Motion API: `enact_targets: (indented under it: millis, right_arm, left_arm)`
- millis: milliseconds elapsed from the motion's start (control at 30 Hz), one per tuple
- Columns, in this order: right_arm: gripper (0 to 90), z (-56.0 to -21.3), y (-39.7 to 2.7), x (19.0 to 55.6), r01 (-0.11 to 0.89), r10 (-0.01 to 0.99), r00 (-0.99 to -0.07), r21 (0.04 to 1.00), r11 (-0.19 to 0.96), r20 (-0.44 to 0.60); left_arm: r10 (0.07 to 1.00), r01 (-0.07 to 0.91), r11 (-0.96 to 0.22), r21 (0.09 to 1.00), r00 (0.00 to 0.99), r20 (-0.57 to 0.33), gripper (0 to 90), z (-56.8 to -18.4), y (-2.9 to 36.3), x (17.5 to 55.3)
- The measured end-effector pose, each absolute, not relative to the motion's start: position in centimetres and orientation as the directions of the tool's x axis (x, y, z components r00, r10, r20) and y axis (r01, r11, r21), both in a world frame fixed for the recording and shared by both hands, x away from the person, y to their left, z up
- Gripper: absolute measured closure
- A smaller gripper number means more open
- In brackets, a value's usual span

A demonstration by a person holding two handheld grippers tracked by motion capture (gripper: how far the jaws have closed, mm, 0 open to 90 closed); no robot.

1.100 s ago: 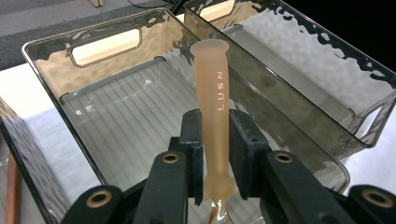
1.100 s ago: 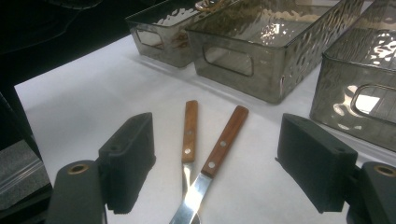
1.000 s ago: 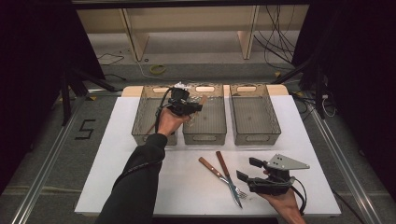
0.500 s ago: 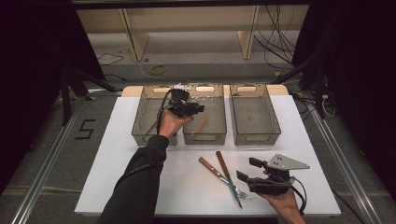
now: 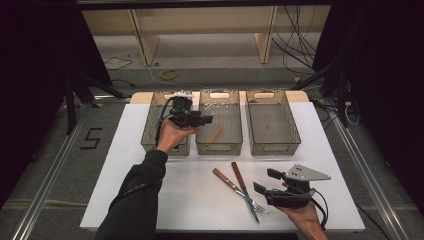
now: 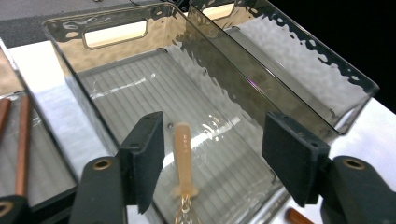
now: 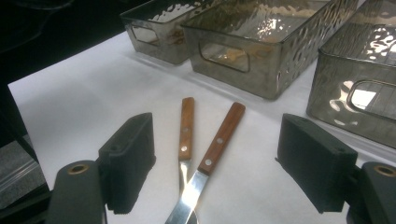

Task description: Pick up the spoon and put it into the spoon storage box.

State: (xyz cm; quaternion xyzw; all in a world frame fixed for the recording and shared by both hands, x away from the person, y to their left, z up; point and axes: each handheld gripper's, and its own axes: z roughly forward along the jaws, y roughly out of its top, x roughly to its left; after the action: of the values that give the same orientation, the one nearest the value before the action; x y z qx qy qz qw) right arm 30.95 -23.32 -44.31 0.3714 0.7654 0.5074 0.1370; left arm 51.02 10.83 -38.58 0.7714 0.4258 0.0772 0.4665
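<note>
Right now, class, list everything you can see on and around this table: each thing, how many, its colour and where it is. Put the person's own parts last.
Table: one, white top, centre.
Bins: three, smoky clear plastic, side by side at the far edge.
Spoon: one, pale handle, lying in the middle bin, below the left fingers.
Fork and knife: two, brown wooden handles, crossed on the table in front of the right gripper.
Sticks: two, brown, in the bin seen left in the left gripper view; what they are I cannot tell.
Tape roll: one, yellow-green, floor beyond.
Left gripper: black, fingers open, jaws just opening over the spoon.
Right gripper: black, open.
</note>
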Motion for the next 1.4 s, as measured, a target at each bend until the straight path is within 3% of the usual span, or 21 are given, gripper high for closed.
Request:
enact_targets:
  millis: [733,1400]
  right_arm:
    - [34.5,-43.5,-21.3,33.7,0.561,0.74,-0.655,0.756,0.336,0.157]
    - [39.0,-44.4,-18.9,36.4,0.648,0.747,-0.646,0.632,0.426,0.158]
  left_arm:
    - [0.703,0.524,-0.161,0.836,0.656,-0.275,27.1,-39.1,15.6,43.0]
    - [0.678,0.47,-0.142,0.871,0.687,-0.261,23.8,-41.6,17.6,39.1]
